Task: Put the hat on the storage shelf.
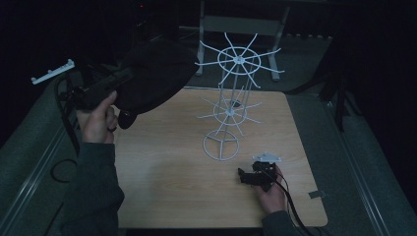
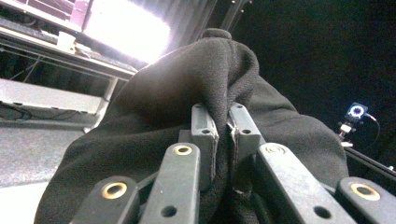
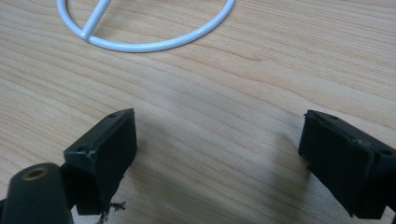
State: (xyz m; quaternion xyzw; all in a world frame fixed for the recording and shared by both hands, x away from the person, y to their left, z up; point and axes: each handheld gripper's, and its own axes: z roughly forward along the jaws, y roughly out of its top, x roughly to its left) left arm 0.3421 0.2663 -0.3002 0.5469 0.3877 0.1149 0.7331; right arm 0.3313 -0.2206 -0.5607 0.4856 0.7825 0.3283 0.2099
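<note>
A black knit hat (image 1: 155, 73) hangs in the air over the table's far left corner. My left gripper (image 1: 129, 76) is shut on its edge; in the left gripper view the hat (image 2: 187, 93) bulges up around the pinched gripper (image 2: 223, 126). A white wire rack (image 1: 235, 93) with two tiers of radiating spokes stands on a ring base (image 1: 221, 145) at the middle of the wooden table (image 1: 167, 187). My right gripper (image 1: 244, 175) rests low at the front right, open and holding nothing (image 3: 217, 149). The ring base (image 3: 140, 44) lies just ahead of it.
A grey table frame (image 1: 241, 24) stands behind the table. A white bracket (image 1: 51, 72) sits at the far left. A small tag (image 1: 317, 194) lies at the table's right front edge. Cables trail from both grippers.
</note>
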